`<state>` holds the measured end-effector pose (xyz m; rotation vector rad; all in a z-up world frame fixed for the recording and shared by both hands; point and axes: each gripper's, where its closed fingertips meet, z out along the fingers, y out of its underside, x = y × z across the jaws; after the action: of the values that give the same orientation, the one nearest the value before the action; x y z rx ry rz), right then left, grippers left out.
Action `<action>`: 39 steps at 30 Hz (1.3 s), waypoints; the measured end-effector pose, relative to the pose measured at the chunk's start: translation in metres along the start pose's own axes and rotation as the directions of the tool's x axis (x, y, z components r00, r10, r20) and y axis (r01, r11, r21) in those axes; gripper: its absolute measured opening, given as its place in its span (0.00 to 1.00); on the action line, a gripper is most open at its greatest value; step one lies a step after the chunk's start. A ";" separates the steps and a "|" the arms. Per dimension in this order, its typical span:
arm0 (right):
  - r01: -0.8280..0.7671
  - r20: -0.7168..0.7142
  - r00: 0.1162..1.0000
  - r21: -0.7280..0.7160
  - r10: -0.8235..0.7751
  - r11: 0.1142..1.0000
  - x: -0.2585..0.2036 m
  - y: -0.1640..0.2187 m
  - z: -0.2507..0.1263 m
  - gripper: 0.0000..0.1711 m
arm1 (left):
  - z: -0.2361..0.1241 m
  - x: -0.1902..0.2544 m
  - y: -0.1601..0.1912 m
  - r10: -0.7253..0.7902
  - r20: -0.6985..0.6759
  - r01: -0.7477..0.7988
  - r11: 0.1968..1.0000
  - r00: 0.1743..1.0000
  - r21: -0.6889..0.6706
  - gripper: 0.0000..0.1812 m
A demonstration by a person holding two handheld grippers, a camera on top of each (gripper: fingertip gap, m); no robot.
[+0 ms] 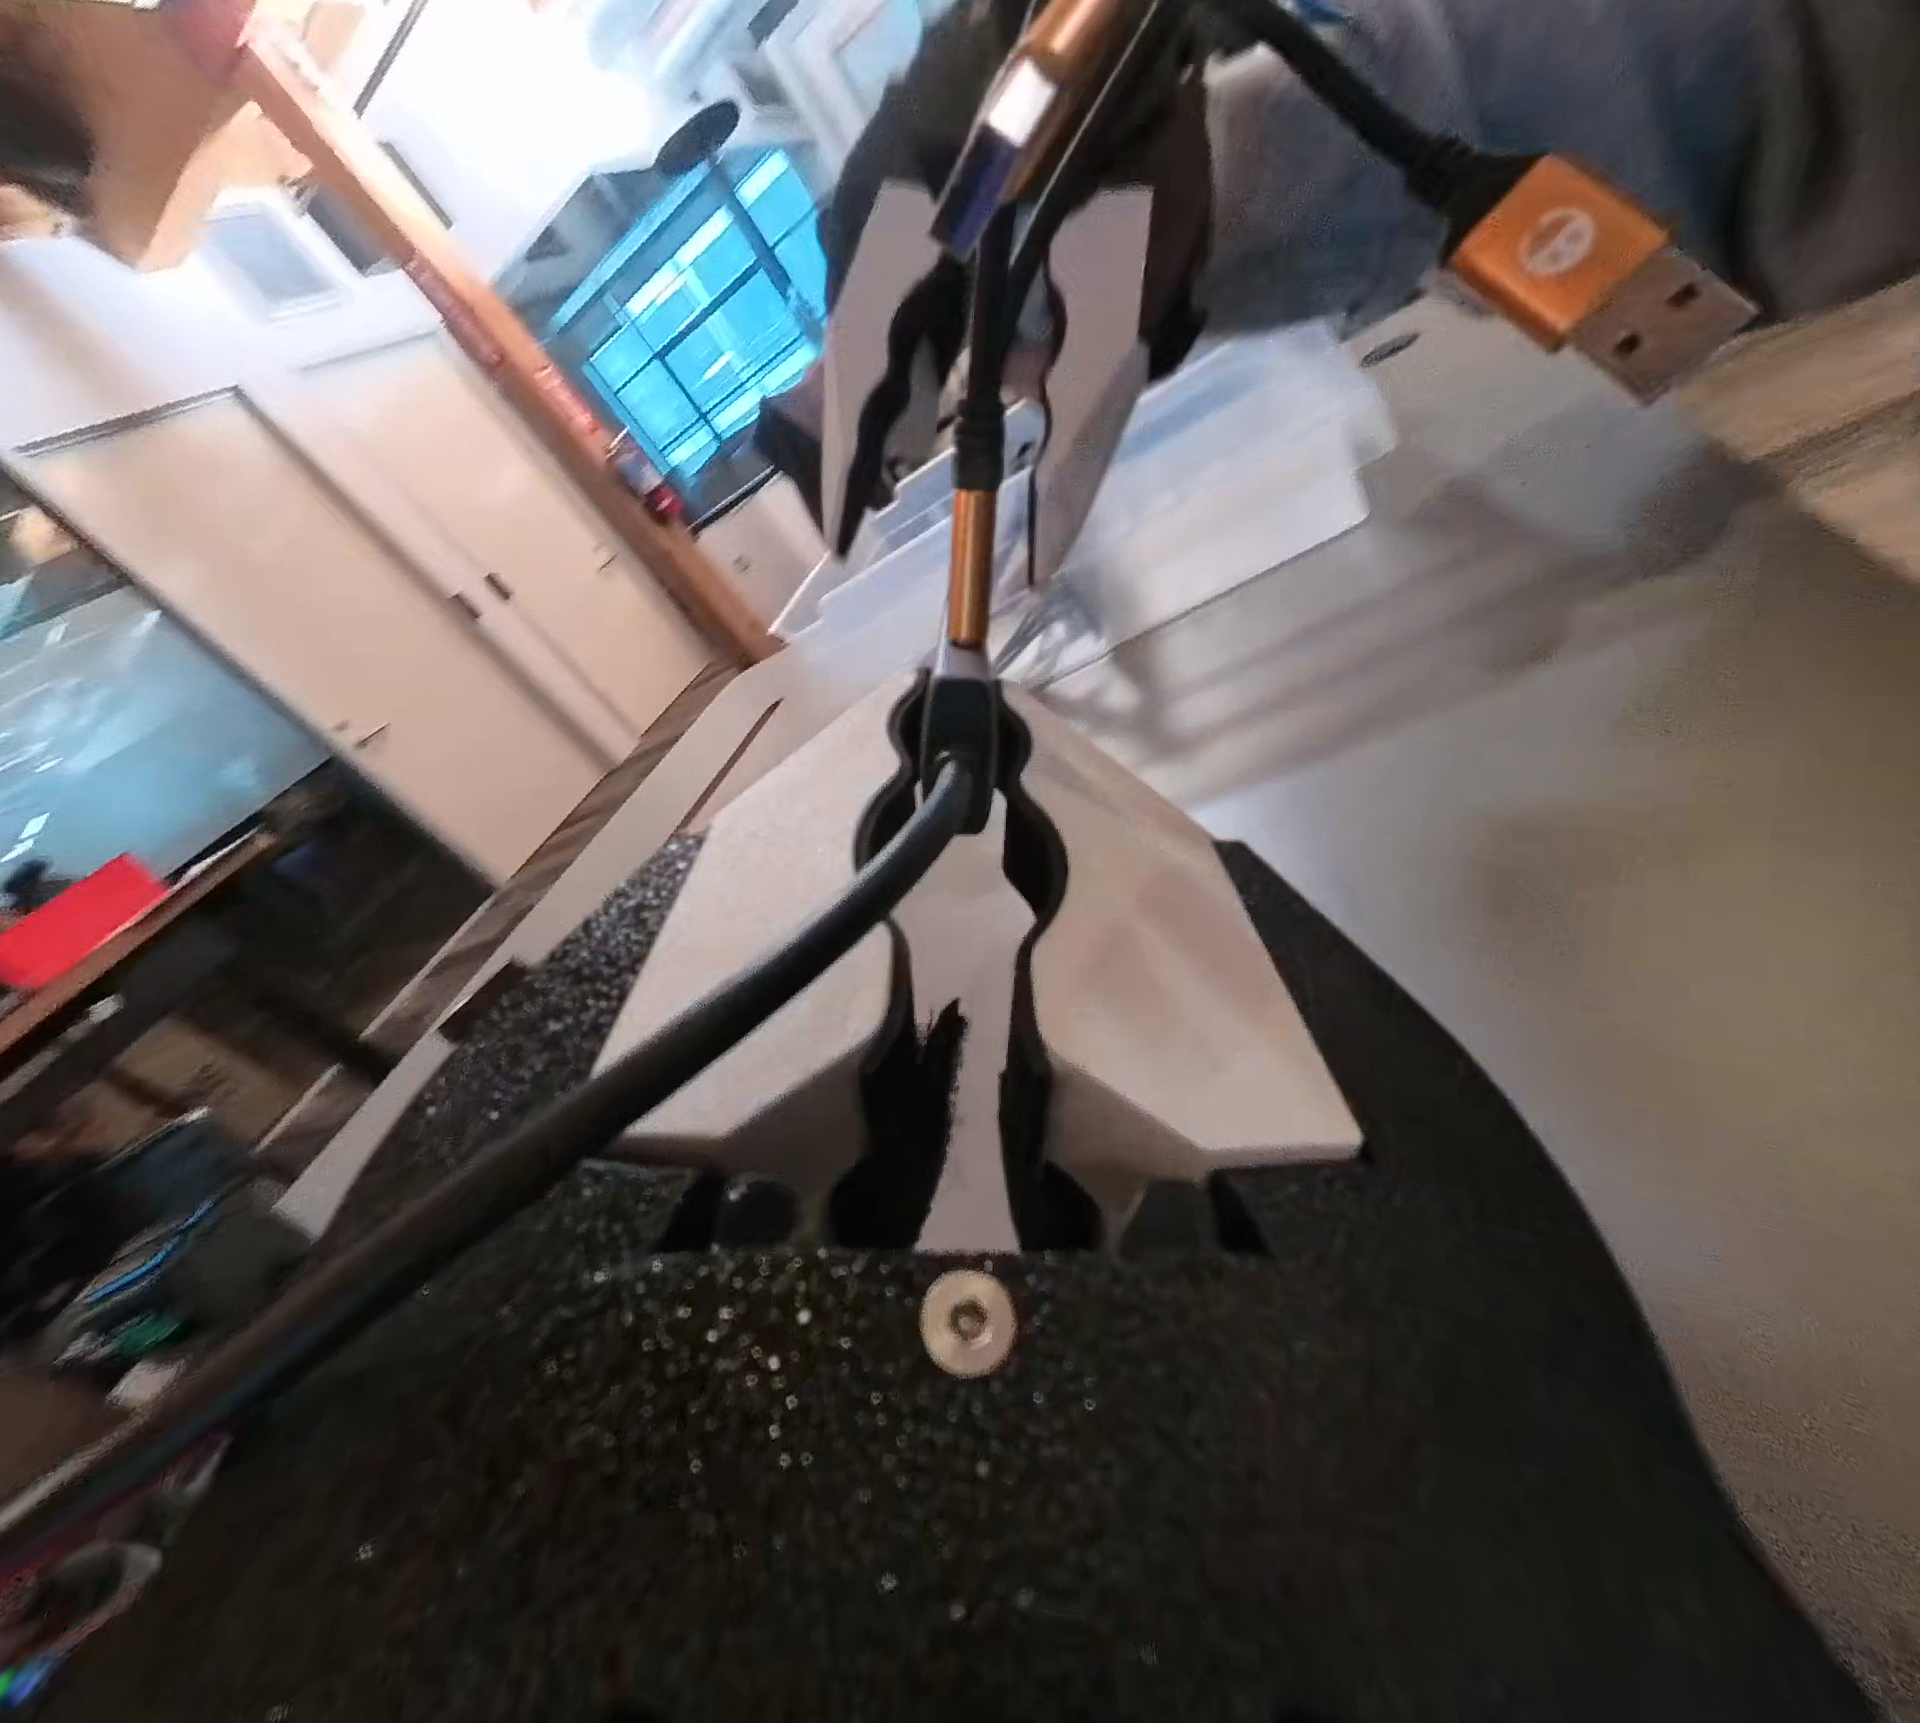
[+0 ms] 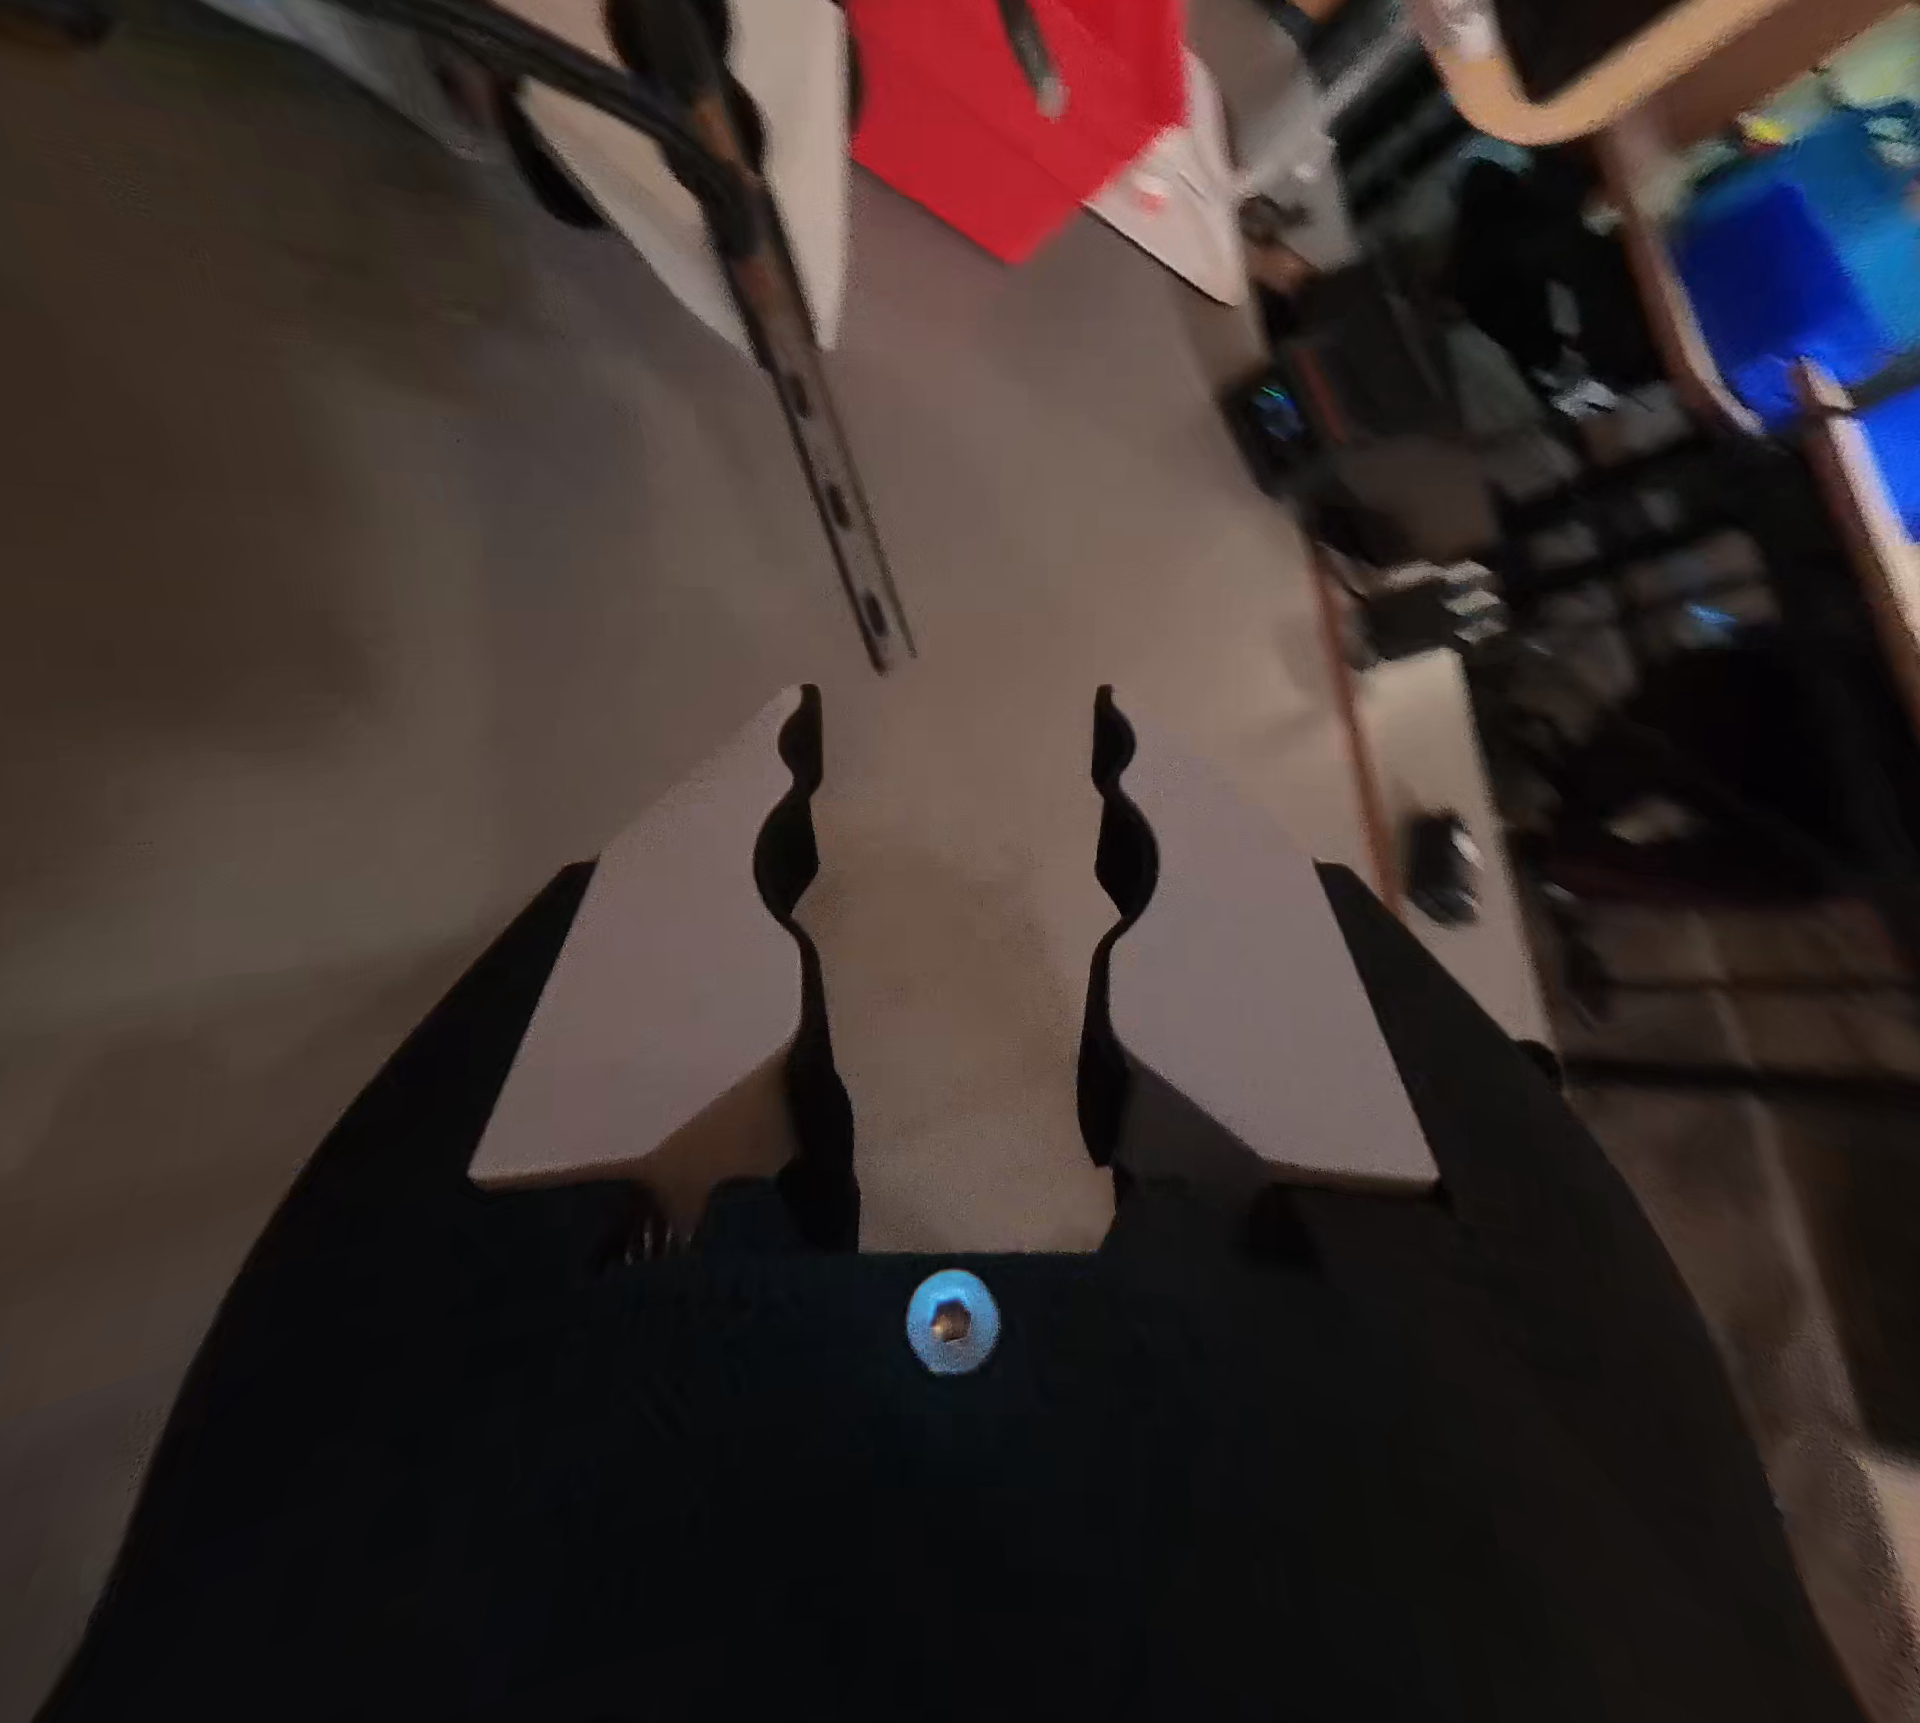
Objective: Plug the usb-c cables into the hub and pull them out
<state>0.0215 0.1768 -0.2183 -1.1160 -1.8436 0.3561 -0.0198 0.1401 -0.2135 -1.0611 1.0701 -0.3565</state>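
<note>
Hub (image 2: 821, 468), a slim dark bar seen edge-on, is clamped at one end in the left gripper (image 1: 961, 717), lifted above the grey table (image 2: 312, 634). Its free end hangs just ahead of the right gripper (image 2: 954, 707), whose jaws stand apart and empty with bare tabletop between them. An orange-shelled plug (image 1: 1558, 260) dangles to the right.

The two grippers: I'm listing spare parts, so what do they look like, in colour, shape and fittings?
Both look the same build. The left gripper has a speckled black body, a silver hex screw at the centre, and two pale wedge-shaped fingers whose inner edges are lined with wavy black pads. The right gripper matches: black body, centre screw, pale fingers, scalloped black pads. No sleeves show.
</note>
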 end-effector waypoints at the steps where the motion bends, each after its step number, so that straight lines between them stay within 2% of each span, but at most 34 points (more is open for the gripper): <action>1: 0.008 0.040 0.999 0.015 -0.008 1.000 -0.009 -0.003 0.007 0.30 | -0.001 0.004 -0.004 -0.021 -0.027 0.022 0.999 0.999 0.028 0.04; 3: 0.039 0.074 0.996 0.037 -0.042 0.999 -0.021 -0.008 0.015 0.27 | -0.003 0.013 -0.014 -0.068 -0.085 0.075 0.994 0.994 0.083 0.04; 8: -0.017 0.175 0.984 0.147 -0.009 0.989 -0.044 -0.029 0.011 0.05 | -0.006 0.021 -0.029 -0.145 -0.125 0.164 0.974 0.981 0.158 0.04; 14: -0.120 0.154 0.984 0.194 0.090 0.974 -0.042 -0.037 0.001 0.04 | -0.007 0.017 -0.033 -0.273 -0.147 0.299 0.932 0.951 0.203 0.05; 17: -0.188 0.097 0.981 0.234 0.169 0.954 -0.029 -0.040 -0.008 0.04 | -0.009 0.012 -0.027 -0.268 -0.113 0.286 0.940 0.957 0.189 0.00; 18: -0.214 0.073 0.977 0.250 0.202 0.944 -0.022 -0.040 -0.013 0.04 | -0.008 0.011 -0.026 -0.273 -0.109 0.290 0.939 0.956 0.185 0.01; 20: -0.261 0.012 0.963 0.274 0.268 0.926 -0.006 -0.035 -0.025 0.04 | -0.005 0.009 -0.020 -0.286 -0.086 0.296 0.943 0.954 0.152 0.08; 22: -0.274 -0.093 0.946 0.279 0.310 0.921 0.016 -0.024 -0.043 0.04 | -0.002 0.010 -0.010 -0.279 -0.074 0.285 0.953 0.957 0.104 0.12; 26: -0.288 -0.311 0.878 0.261 0.363 0.921 0.057 0.006 -0.099 0.04 | 0.001 0.011 0.001 -0.242 -0.042 0.244 0.969 0.969 0.048 0.13; 29: -0.313 -0.418 0.828 0.208 0.373 0.927 0.078 0.036 -0.141 0.04 | 0.003 0.008 0.008 -0.243 -0.015 0.243 0.970 0.970 0.012 0.13; 33: -0.402 -0.449 0.794 0.120 0.410 0.908 0.089 0.081 -0.183 0.04 | 0.003 0.006 0.011 -0.262 -0.008 0.262 0.965 0.965 0.005 0.13; 39: -0.510 -0.444 0.792 -0.104 0.419 0.854 0.092 0.140 -0.224 0.04 | 0.004 0.009 0.013 -0.253 -0.015 0.252 0.968 0.967 -0.010 0.12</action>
<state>0.2666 0.2830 -0.1357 -1.6722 -1.2387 0.1777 -0.0151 0.1425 -0.2285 -1.2071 0.9523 -0.5664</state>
